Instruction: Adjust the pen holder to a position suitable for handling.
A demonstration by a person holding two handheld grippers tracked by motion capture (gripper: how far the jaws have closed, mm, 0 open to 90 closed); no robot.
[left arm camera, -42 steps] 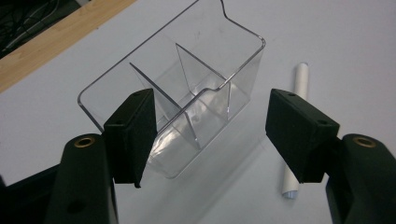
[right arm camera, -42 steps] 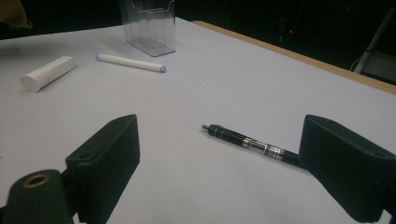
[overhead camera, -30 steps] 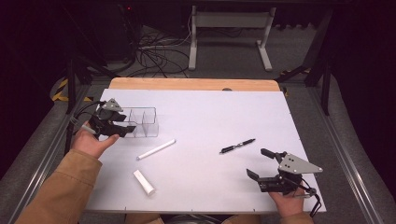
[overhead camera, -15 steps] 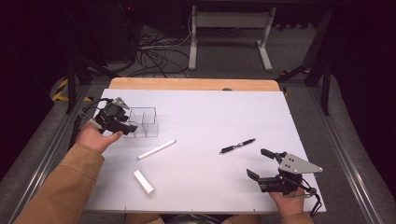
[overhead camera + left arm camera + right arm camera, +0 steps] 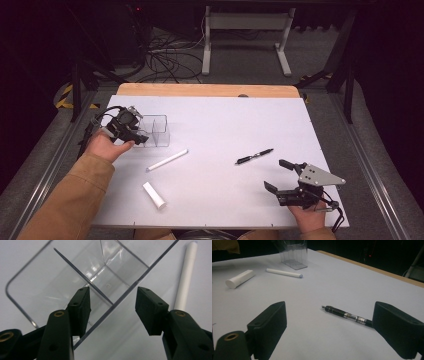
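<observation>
A clear plastic organizer (image 5: 156, 131) with divided compartments stands at the table's left. My left gripper (image 5: 134, 134) hovers at its left end, open, its jaws straddling the organizer's near wall (image 5: 117, 302). A thin white pen (image 5: 167, 160) lies just in front of the organizer, and a short white cylinder (image 5: 154, 195) lies nearer the front edge. A black pen (image 5: 254, 156) rests right of centre. My right gripper (image 5: 278, 175) sits open near the front right, its jaws apart with the black pen (image 5: 348, 315) lying beyond them, nothing held.
The white table top (image 5: 230, 125) has a wooden strip (image 5: 205, 90) along its far edge. Cables and a desk frame stand on the dark floor beyond. Metal rails run along both sides.
My left gripper has moved right and closer to the organizer, now over its left end. The right gripper has stayed still.
</observation>
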